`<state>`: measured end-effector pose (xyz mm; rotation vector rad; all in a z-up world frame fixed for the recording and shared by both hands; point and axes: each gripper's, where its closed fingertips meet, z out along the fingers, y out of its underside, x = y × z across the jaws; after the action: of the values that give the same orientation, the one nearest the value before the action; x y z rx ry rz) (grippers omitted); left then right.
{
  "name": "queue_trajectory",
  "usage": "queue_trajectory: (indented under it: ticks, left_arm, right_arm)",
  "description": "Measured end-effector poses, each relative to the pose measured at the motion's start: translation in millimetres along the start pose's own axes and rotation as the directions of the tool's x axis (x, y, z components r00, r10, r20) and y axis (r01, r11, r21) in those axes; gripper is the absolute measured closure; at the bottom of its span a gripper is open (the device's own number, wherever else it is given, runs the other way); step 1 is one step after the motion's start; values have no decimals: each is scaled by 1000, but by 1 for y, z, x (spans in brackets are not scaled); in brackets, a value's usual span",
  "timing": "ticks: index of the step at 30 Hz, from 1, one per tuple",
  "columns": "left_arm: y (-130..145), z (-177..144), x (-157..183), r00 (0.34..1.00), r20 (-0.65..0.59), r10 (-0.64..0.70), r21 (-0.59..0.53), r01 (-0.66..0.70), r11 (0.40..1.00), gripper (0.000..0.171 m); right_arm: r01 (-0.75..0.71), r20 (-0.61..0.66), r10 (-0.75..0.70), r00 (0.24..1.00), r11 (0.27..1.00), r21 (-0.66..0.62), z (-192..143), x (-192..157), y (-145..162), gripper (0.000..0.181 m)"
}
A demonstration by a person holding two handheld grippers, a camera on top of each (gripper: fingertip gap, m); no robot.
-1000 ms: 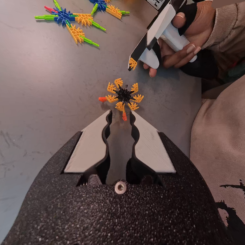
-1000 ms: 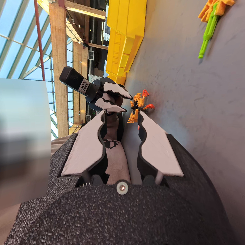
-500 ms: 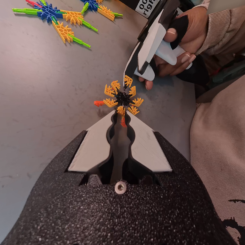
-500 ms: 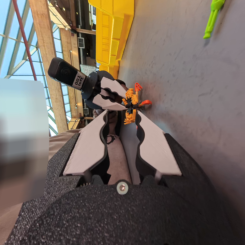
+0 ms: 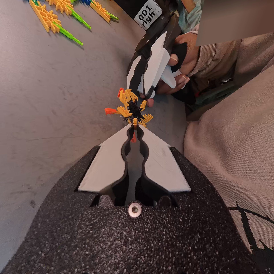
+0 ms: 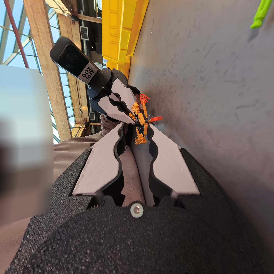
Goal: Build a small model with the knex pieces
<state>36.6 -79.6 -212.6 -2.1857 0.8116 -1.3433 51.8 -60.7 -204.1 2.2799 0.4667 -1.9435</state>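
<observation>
A small star of construction-toy parts (image 5: 134, 108) has a black hub, yellow connectors and orange end pieces. It sits tilted on the grey table (image 5: 44, 103). My left gripper (image 5: 134, 125) is shut on the star's nearest yellow connector, and an orange piece shows between the fingers behind the tips. In the right wrist view, my right gripper (image 6: 136, 125) has its jaws partly apart. They straddle a yellow connector on the star (image 6: 140, 118) and do not clamp it. The left gripper (image 6: 130, 117) shows there on the star's other side. The right gripper (image 5: 146, 94) shows in the left wrist view at the star's far edge.
Other yellow, green and blue toy assemblies (image 5: 50, 19) lie at the far left of the table. A green rod (image 6: 261, 17) shows at the top right of the right wrist view. A yellow bin (image 6: 121, 29) stands on the table. The person's hand (image 5: 185, 62) and beige sweatshirt (image 5: 229, 148) fill the right side. Only a small space, under 4 cm, lies between the two pairs of fingers.
My left gripper closed on the star's near yellow connector and tilted the star up. My right gripper moved in to the star's far side, and its jaws narrowed.
</observation>
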Motion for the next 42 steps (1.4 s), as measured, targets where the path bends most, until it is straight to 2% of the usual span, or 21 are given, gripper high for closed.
queue_trajectory:
  ticks: [16,26,36,42]
  left_arm:
    - [10,4,6,983,-110,-147,-70,139,988,168]
    - [15,2,8,962,-197,-187,-202,147,968,168]
    - [15,0,7,951,-221,-216,-255,158,954,168]
    - [14,-1,6,948,-228,-222,-250,163,954,168]
  right_arm:
    - [-5,15,6,1000,999,-40,1,0,5,160]
    - [-27,29,29,999,997,-77,2,1,11,166]
    - [-38,16,40,999,994,-103,4,3,13,170]
    - [-34,9,35,999,993,-109,5,4,14,174]
